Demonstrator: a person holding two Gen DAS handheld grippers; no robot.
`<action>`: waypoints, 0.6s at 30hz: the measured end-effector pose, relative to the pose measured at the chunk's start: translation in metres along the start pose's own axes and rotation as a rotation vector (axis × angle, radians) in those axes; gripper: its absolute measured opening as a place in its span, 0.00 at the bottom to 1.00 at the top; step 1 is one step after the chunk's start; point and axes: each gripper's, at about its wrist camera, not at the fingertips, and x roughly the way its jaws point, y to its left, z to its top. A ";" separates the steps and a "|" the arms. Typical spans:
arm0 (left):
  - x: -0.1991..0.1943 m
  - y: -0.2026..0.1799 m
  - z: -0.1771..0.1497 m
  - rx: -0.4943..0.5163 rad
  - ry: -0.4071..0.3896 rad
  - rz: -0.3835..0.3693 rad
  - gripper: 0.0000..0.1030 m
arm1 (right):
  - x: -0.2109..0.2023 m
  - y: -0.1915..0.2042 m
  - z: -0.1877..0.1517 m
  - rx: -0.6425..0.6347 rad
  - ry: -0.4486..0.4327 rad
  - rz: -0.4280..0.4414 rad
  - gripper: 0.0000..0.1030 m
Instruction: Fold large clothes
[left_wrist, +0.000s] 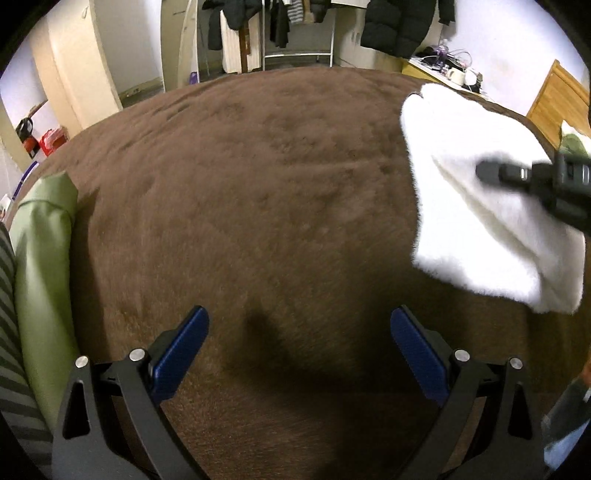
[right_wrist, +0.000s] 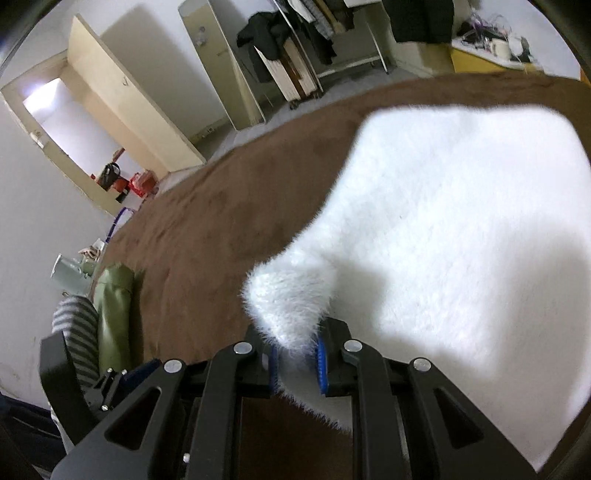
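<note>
A white fluffy garment (right_wrist: 461, 221) lies on the brown blanket (right_wrist: 221, 221) of a bed. My right gripper (right_wrist: 297, 360) is shut on a bunched corner of the garment near its front edge. In the left wrist view the white garment (left_wrist: 476, 192) lies at the right, with the right gripper (left_wrist: 491, 173) blurred over it. My left gripper (left_wrist: 299, 343) is open and empty, its blue pads wide apart just above the brown blanket (left_wrist: 258, 184), well left of the garment.
A folded green garment (left_wrist: 44, 266) and a grey striped one (left_wrist: 11, 332) lie at the bed's left edge. A clothes rack with dark coats (left_wrist: 295, 26) stands beyond the bed. A cluttered yellow desk (left_wrist: 443, 70) is at the far right.
</note>
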 end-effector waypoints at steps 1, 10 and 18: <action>0.001 0.001 -0.001 -0.007 0.000 0.000 0.94 | 0.002 -0.002 -0.004 0.007 0.008 0.003 0.16; 0.005 0.009 -0.006 -0.007 0.009 0.013 0.94 | 0.031 -0.003 -0.042 -0.048 0.100 0.000 0.16; -0.002 0.024 -0.006 -0.039 -0.008 0.030 0.94 | 0.015 0.004 -0.041 -0.086 0.107 0.028 0.51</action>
